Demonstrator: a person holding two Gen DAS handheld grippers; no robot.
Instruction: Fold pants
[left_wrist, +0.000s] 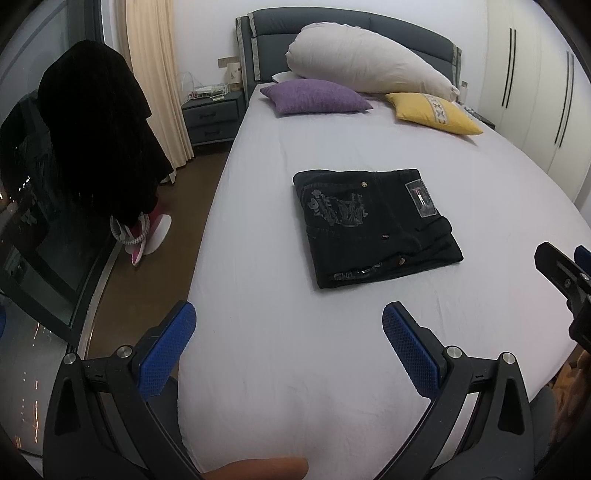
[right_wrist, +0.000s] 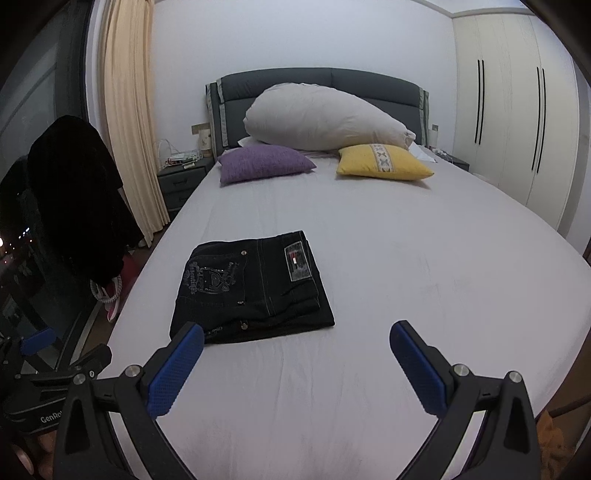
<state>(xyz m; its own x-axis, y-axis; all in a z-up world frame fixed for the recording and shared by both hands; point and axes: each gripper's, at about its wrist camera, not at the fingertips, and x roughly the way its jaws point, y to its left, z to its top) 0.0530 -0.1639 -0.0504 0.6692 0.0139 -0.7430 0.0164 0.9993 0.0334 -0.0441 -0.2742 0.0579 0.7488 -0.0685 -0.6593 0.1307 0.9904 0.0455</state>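
Note:
A pair of black pants (left_wrist: 373, 225) lies folded into a compact rectangle on the pale bed sheet (left_wrist: 295, 350), back pocket print and waist patch facing up. In the right wrist view the same folded pants (right_wrist: 251, 288) lie ahead and to the left. My left gripper (left_wrist: 288, 325) hovers open above the near end of the bed, short of the pants, with nothing between its blue pads. My right gripper (right_wrist: 295, 339) is open too, its left pad just in front of the pants' near edge. The right gripper (left_wrist: 565, 269) shows at the left wrist view's right edge.
A purple cushion (left_wrist: 316, 96), a yellow cushion (left_wrist: 432, 110) and a large white pillow (left_wrist: 369, 62) lie by the dark headboard. A nightstand (left_wrist: 214, 114), a curtain and dark clothing (left_wrist: 99, 129) stand left of the bed. White wardrobe doors (right_wrist: 517, 122) are on the right.

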